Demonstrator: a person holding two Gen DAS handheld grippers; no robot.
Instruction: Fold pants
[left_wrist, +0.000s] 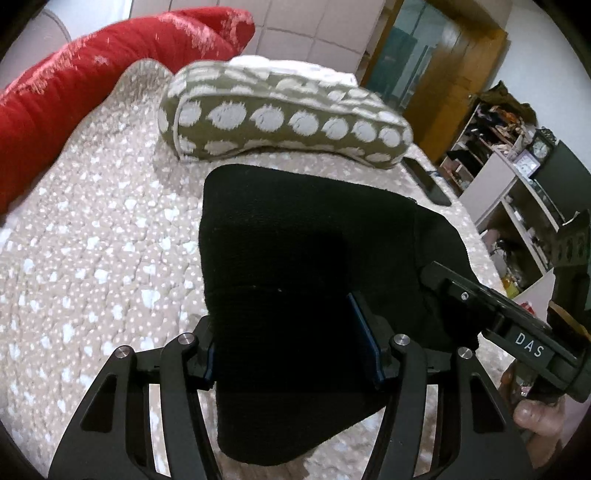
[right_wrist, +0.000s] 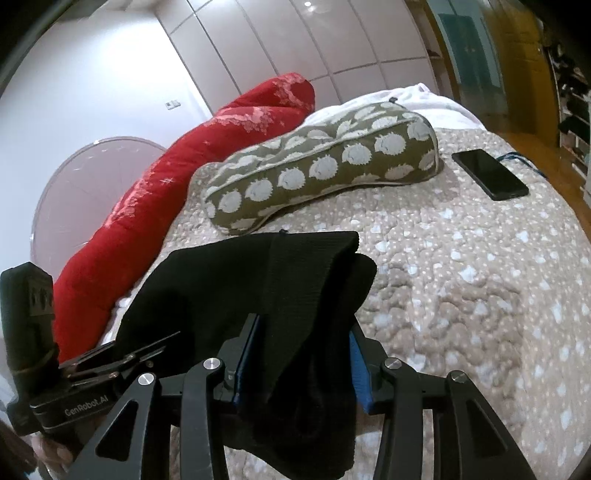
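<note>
Black pants (left_wrist: 295, 236), two claws (left_wrist: 291, 354) (right_wrist: 301, 365)

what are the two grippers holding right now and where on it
Both hold the black pants: the left hand-held gripper clamps a bunched edge near its left side, the right hand-held gripper a bunched ribbed edge on its right.

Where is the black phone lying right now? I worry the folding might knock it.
In the right wrist view the flat black phone lies on the speckled bedspread at upper right, just right of the olive dotted cushion.
</note>
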